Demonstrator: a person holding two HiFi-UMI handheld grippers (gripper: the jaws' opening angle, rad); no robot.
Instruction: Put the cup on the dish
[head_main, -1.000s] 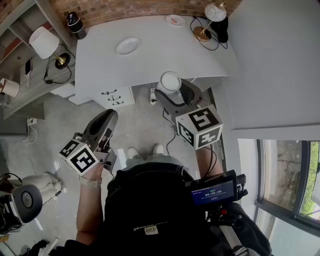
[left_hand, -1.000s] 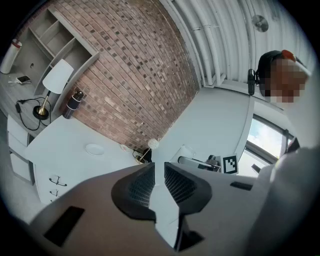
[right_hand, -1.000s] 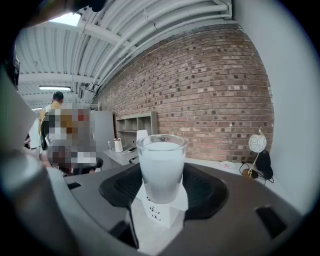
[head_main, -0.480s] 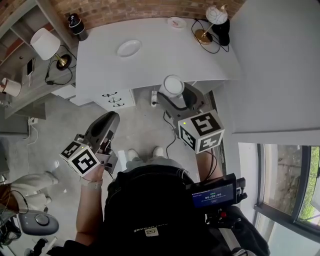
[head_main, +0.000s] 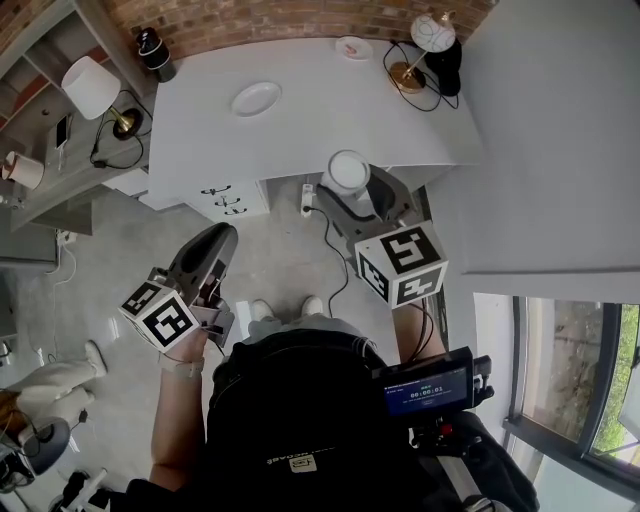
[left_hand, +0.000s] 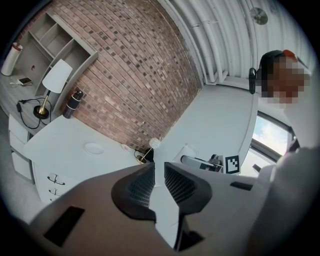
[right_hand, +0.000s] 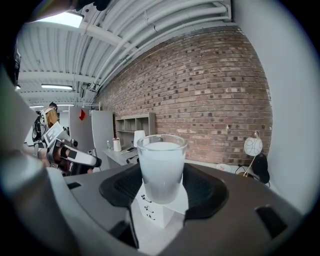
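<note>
You stand on the grey floor (head_main: 110, 270) facing a white counter (head_main: 330, 110) that runs along a brick wall (head_main: 250, 18). A set of drawers (head_main: 228, 195) sits under the counter's front edge, left of middle.

Your left gripper (head_main: 212, 243) hangs low on your left, over the floor and short of the counter. In the left gripper view its fingers (left_hand: 141, 186) are drawn almost together, with only a thin slit at the tips, and nothing is caught between them.

Your right gripper (head_main: 350, 190) is held higher, just before the counter's front edge. Its fingers (right_hand: 202, 192) are clenched on the base of the cup (right_hand: 161, 167).

At the counter's far right corner stands a globe lamp (head_main: 432, 33). At the far left corner stands a dark bottle (head_main: 152, 50).

The dish (head_main: 256, 98), a plain white round one, lies flat on the left half of the counter, toward the wall, with nothing on it.

The cup (head_main: 347, 171) is a frosted white tumbler, upright in your right gripper. It is in the air, well apart from the dish and to its right.
</note>
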